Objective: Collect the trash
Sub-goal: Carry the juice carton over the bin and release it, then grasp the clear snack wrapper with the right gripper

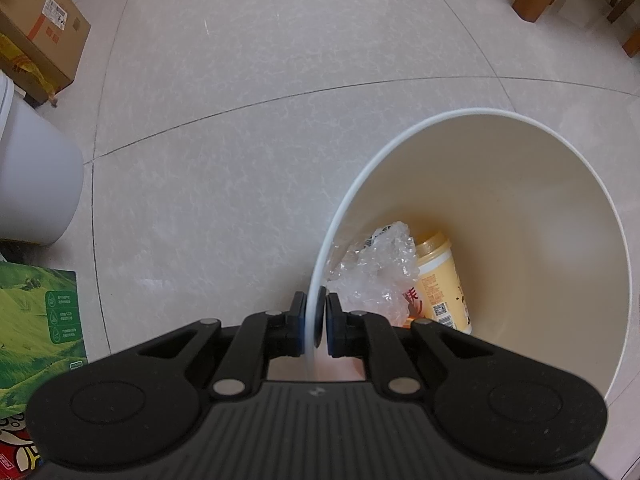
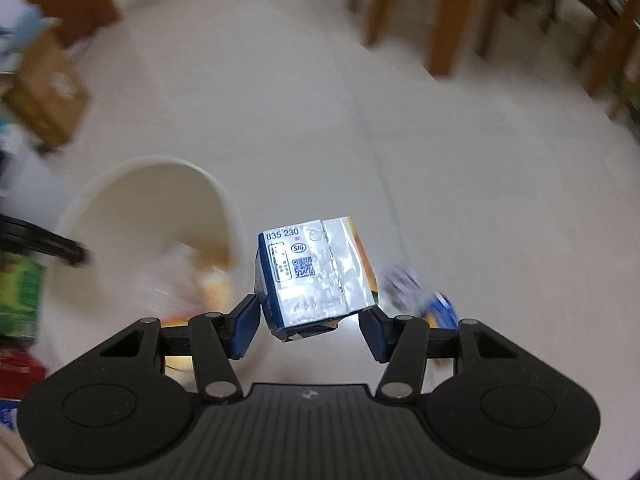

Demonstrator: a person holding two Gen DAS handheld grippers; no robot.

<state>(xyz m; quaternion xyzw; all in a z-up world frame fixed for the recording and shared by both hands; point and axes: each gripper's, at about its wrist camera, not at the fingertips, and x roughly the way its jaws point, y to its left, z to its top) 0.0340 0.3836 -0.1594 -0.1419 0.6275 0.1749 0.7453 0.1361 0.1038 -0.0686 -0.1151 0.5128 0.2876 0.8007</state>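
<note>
1. Two pieces of trash already lie in the bin (image 1: 472, 184), the biggest thing here: a crumpled plastic wrap (image 1: 376, 268) and a yellow cup (image 1: 440, 280) side by side at the bottom.
2. Your left gripper (image 1: 314, 320) is pinched nearly closed on the bin's near rim, one finger inside the wall and one outside, holding it steady.
3. Your right gripper (image 2: 310, 320) holds a drink carton (image 2: 316, 276), its jaws spread to the carton's width (bottom face toward the camera), just right of the bin and above the floor.
4. You look to be mid-carry: next, swing the carton left over the bin's mouth, then let go.
5. A small blue scrap (image 2: 436, 308), blurred, lies on the floor beyond your right finger, likely next.
</note>
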